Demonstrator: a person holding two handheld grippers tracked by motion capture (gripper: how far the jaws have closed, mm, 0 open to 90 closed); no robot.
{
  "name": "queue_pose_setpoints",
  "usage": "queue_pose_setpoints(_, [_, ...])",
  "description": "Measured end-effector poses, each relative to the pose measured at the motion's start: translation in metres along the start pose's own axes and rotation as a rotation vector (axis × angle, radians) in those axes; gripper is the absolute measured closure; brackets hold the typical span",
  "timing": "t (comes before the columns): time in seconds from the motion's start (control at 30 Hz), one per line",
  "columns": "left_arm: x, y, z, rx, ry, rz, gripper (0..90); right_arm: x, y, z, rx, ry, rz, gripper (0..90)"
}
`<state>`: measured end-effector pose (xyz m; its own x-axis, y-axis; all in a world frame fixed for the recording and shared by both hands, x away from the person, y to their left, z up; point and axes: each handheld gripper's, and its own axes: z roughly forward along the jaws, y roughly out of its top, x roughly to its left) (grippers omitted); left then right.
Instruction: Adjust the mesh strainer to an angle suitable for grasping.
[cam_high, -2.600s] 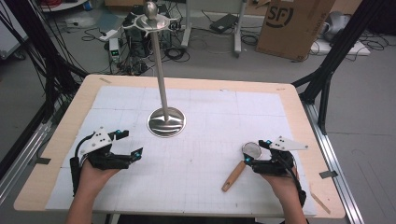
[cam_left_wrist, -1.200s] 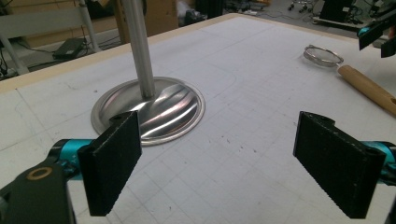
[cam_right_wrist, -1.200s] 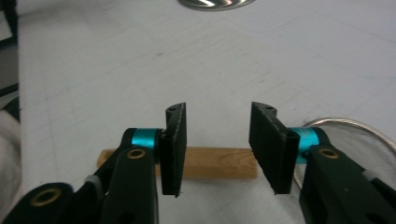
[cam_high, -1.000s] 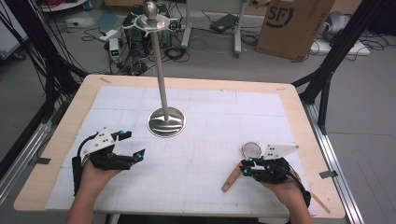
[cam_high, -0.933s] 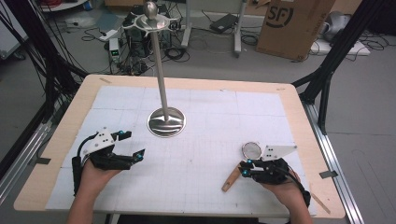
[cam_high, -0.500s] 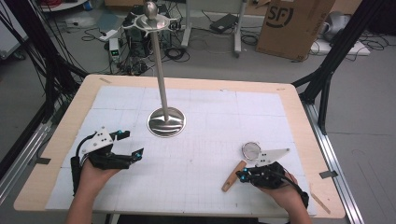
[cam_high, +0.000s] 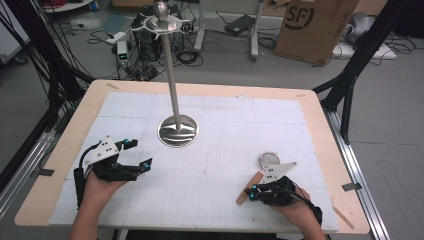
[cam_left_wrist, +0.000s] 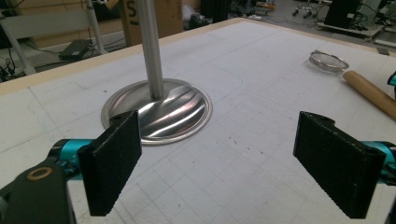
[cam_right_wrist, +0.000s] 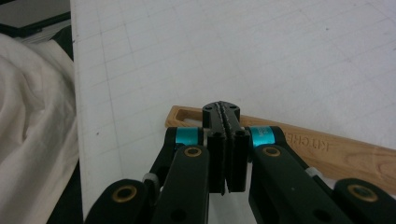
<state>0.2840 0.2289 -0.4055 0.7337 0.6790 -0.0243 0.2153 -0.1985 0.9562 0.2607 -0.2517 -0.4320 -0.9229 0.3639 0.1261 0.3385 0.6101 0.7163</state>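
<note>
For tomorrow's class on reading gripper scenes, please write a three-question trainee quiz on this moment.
1. True or false: the left gripper has its jaws wide apart.
2. What lies just beyond the right gripper? A) a spoon B) the wooden handle of the strainer C) a cup
3. What rises from the round metal base?

Key: 1 true; 2 B; 3 a tall metal pole.

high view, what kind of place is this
Probably a lab or workshop set up for recording: loose cables and electronics on the floor, a cardboard box, and a gridded table in a black frame.
</note>
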Motion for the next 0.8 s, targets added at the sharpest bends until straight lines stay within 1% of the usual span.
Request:
queue_pose_setpoints(0.07, [0.0, 0.0, 0.0, 0.002, 0.001, -0.003, 15.9, -0.001, 0.005, 0.004, 0.004, -0.004, 0.002, 89.2])
queue_pose_setpoints(0.23, [0.0, -0.001, 0.001, 0.007, 0.0, -0.002, 15.9, -0.003, 0.012, 0.011, 0.012, -0.017, -0.002, 89.2])
queue_pose_setpoints(0.4, [0.0, -0.001, 0.001, 0.006, 0.0, -0.002, 15.9, -0.006, 0.022, 0.02, 0.017, -0.046, -0.002, 89.2])
queue_pose_setpoints(0.43, [0.0, -0.001, 0.001, 0.006, -0.001, -0.001, 15.9, -0.006, 0.022, 0.02, 0.017, -0.046, -0.002, 89.2])
queue_pose_setpoints(0.57, [0.0, -0.001, 0.0, 0.006, 0.002, -0.004, 15.9, -0.01, 0.029, 0.025, 0.011, -0.07, 0.008, 89.3])
queue_pose_setpoints(0.8, [0.001, -0.001, 0.001, 0.005, 0.0, -0.005, 15.9, -0.013, 0.034, 0.03, 0.006, -0.088, 0.013, 89.2])
